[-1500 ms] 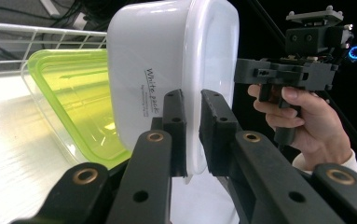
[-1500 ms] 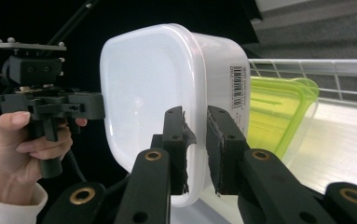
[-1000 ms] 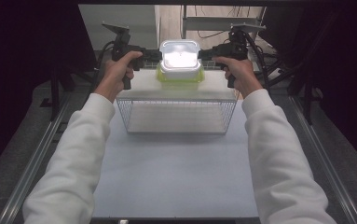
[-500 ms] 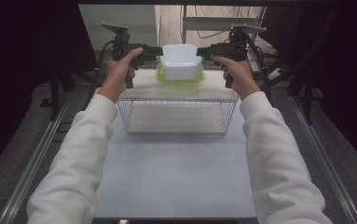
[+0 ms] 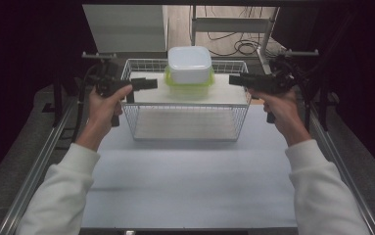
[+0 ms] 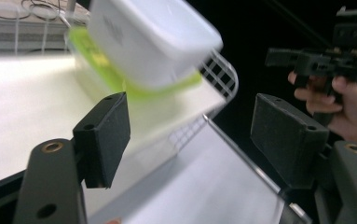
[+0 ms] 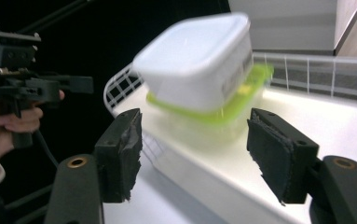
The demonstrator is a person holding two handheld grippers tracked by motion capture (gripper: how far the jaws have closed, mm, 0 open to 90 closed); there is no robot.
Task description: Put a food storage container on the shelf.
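Left tongs (image 5: 148,84) wide, jaws just opened, nothing between. Container (image 5: 190,71) centred atop wire basket (image 5: 185,122) on surface (image 5: 190,186), between both tongs, about equally near. Right tongs (image 5: 236,80) wide too, just opened, empty.

White tub (image 5: 190,62), lime-green lid (image 5: 189,84)

label on white container (image 7: 199,65), print blurred, unreadable
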